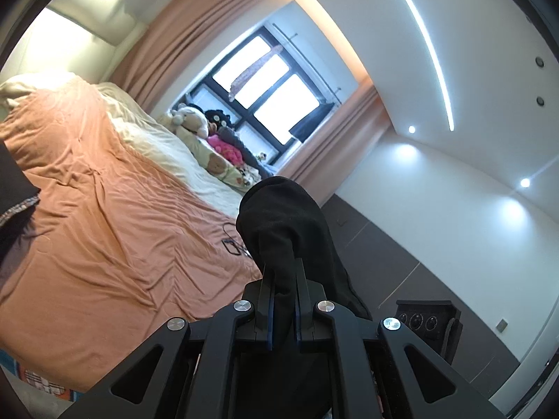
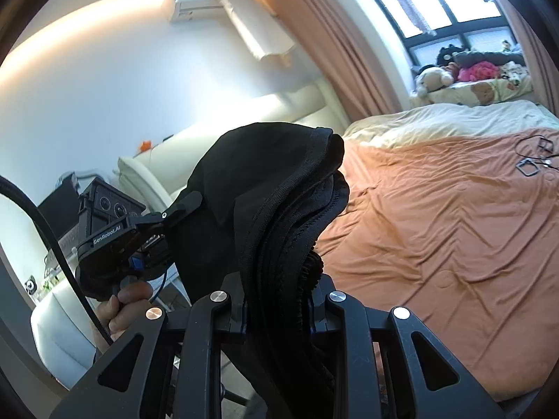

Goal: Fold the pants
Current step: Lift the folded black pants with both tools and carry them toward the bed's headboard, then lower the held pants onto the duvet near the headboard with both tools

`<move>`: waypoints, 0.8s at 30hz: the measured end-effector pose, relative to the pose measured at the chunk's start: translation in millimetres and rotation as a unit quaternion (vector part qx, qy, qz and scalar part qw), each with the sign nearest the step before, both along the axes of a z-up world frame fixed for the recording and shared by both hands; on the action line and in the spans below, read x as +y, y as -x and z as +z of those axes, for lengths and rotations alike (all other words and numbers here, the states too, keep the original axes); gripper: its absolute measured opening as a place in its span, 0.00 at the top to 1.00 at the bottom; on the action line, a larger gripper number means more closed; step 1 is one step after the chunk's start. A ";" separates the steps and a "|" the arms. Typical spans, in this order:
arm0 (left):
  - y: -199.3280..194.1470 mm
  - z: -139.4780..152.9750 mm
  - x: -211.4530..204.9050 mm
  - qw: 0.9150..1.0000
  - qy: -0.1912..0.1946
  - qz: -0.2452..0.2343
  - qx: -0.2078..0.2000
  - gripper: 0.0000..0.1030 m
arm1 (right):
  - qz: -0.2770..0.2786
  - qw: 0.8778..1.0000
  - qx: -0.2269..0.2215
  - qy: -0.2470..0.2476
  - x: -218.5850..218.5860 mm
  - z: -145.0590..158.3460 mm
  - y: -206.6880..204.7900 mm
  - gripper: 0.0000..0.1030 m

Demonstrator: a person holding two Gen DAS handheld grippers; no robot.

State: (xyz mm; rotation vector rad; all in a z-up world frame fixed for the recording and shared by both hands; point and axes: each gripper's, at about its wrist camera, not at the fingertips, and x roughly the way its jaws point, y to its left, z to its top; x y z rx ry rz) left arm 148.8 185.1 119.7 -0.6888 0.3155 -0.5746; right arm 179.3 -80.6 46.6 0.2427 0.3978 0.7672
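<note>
The black pants (image 1: 286, 230) are held up in the air beside the bed (image 1: 115, 230), clear of its orange cover, and are pinched at two places. In the left wrist view a thin fold of the cloth is clamped between the nearly closed jaws of the left gripper (image 1: 283, 272); in the right wrist view a thicker bunch with stitched seams is gripped between the jaws of the right gripper (image 2: 279, 300). The left gripper is also seen there, held in a hand (image 2: 122, 309) with its jaws buried in the cloth.
</note>
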 end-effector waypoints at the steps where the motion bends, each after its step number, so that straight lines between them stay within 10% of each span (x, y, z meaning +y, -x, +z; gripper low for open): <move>1: 1.7 -1.6 12.4 1.000 0.003 0.007 0.001 0.92 | 0.006 1.000 0.001 0.003 9.8 -1.3 -5.7 0.81; 24: 26.4 -42.1 225.7 0.987 0.014 0.159 0.026 0.92 | 0.120 0.992 0.018 0.038 194.5 -26.7 -111.7 0.81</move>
